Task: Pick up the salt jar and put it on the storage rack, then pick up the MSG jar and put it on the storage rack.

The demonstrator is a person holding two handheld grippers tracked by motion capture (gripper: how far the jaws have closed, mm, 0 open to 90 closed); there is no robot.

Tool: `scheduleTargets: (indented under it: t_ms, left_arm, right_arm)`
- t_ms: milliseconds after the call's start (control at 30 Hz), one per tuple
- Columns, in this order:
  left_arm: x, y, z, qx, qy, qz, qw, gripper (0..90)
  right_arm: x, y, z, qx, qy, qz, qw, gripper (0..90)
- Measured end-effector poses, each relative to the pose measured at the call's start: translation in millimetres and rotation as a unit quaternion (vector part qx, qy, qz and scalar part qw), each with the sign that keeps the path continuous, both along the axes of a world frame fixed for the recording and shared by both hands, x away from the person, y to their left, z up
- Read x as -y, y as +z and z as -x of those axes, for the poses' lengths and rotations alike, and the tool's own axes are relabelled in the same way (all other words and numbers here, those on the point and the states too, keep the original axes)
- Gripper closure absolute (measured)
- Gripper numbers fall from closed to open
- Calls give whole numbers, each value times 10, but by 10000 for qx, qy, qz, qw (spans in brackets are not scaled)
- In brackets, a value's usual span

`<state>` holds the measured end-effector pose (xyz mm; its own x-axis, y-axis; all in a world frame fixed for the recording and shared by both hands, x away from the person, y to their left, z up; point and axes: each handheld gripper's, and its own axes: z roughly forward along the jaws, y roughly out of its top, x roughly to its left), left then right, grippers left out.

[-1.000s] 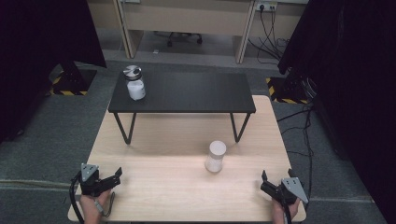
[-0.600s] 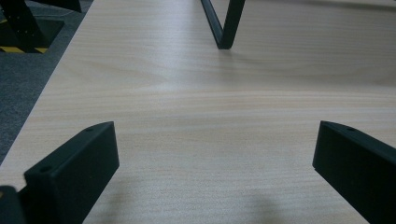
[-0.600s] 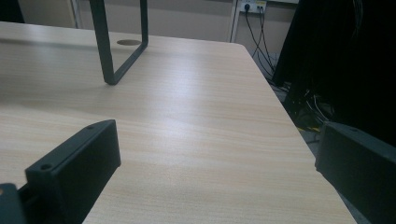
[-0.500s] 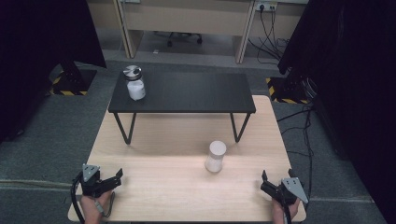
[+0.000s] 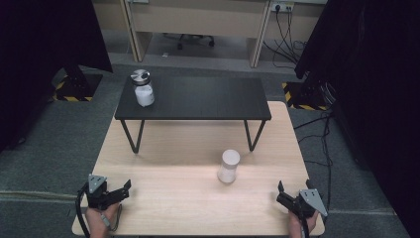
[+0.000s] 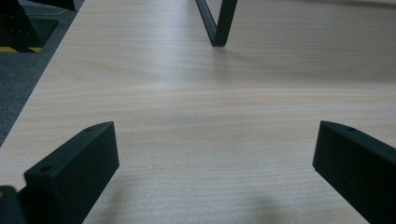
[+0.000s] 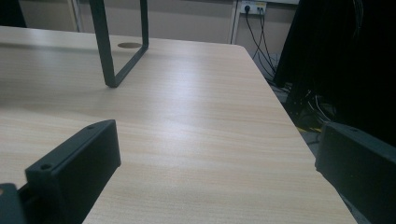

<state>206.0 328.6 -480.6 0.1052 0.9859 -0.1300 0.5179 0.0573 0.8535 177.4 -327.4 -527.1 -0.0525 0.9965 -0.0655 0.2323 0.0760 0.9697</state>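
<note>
High view: the left gripper (image 5: 121, 191) and the right gripper (image 5: 286, 198) are held low at the near corners of the light wooden worktop (image 5: 163, 198), each with its jaws spread and nothing between them. The white cylinder (image 5: 229, 166) stands upright on the worktop, right of centre, nearer the right gripper yet well apart from both. Behind it, a low black bench (image 5: 198, 99) stands on the worktop and carries a white jar with a metal lid (image 5: 142, 89) at its left end. The step in hand is judged to be the start, with no reach begun; the next move is judged to call for a forward reach by the right gripper, jaws kept wide to straddle the cylinder. Grey carpet, dark curtains, and wall sockets with cables are seen around the worktop.

Left gripper view: released jaws are seen over bare wood grain, with a black bench leg (image 6: 215, 28) ahead.

Right gripper view: the jaws stand apart above the worktop near its right edge; the other bench leg frame (image 7: 112, 51) and hanging cables (image 7: 261, 42) are visible beyond.
</note>
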Motion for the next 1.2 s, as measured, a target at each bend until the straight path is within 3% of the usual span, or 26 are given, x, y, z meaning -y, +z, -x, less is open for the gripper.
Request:
scheduleTargets:
  t_ms: [433,633,700,867,933,1000,1100,1200]
  left_arm:
    - [11,3,-1,-16,32,-18,10000,0]
    - [-1,3,8,-26,3,-22,10000,0]
    - [-6,3,5,-24,-13,-22,10000,0]
    - [-34,-8,14,30,-152,7,9999,0]
    - [-78,-18,23,48,-132,145,9998,0]
    - [-119,-26,30,57,-107,274,9996,0]
    - [-123,-34,39,87,-92,301,9995,0]
    - [-120,-35,37,91,-119,274,9995,0]
  right_arm:
    - [20,6,-4,0,49,-61,10000,2]
    - [86,13,-9,92,207,-349,9991,2]
    - [56,15,25,158,226,-191,9994,2]
    - [52,19,106,258,600,-75,9978,2]
    - [58,17,121,334,837,-139,9958,2]
    - [92,45,107,321,1160,-394,9920,2]
    - [33,110,94,318,1309,-274,9905,2]
    - [-15,156,61,348,1493,-329,9876,2]
